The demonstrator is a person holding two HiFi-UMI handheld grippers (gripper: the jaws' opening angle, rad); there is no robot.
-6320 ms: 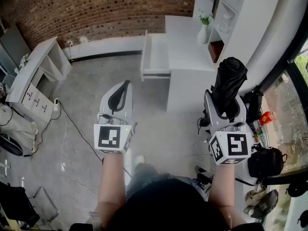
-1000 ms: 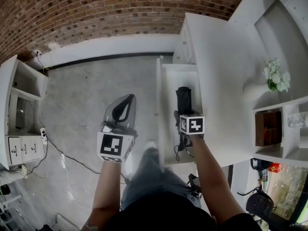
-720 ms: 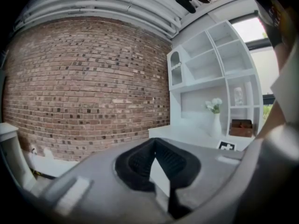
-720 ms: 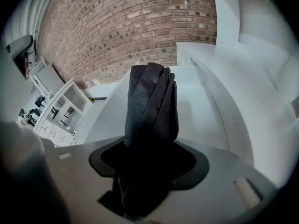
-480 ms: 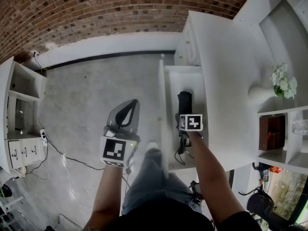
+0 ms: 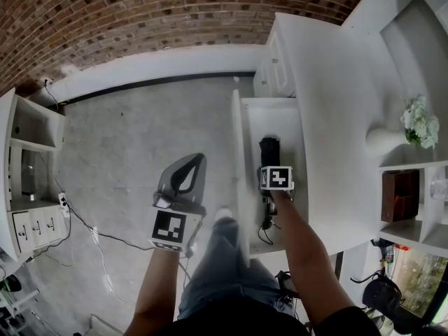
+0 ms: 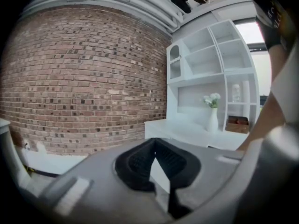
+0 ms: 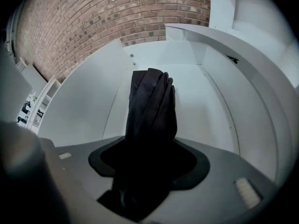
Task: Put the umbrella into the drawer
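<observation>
Two claws: R claw tilted steeply down into drawer, clamped on umbrella; L claw closed, near level.

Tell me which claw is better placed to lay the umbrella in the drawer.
Right. The right claw grips the folded umbrella low inside the open drawer; the left claw is shut, empty, over the floor.
</observation>
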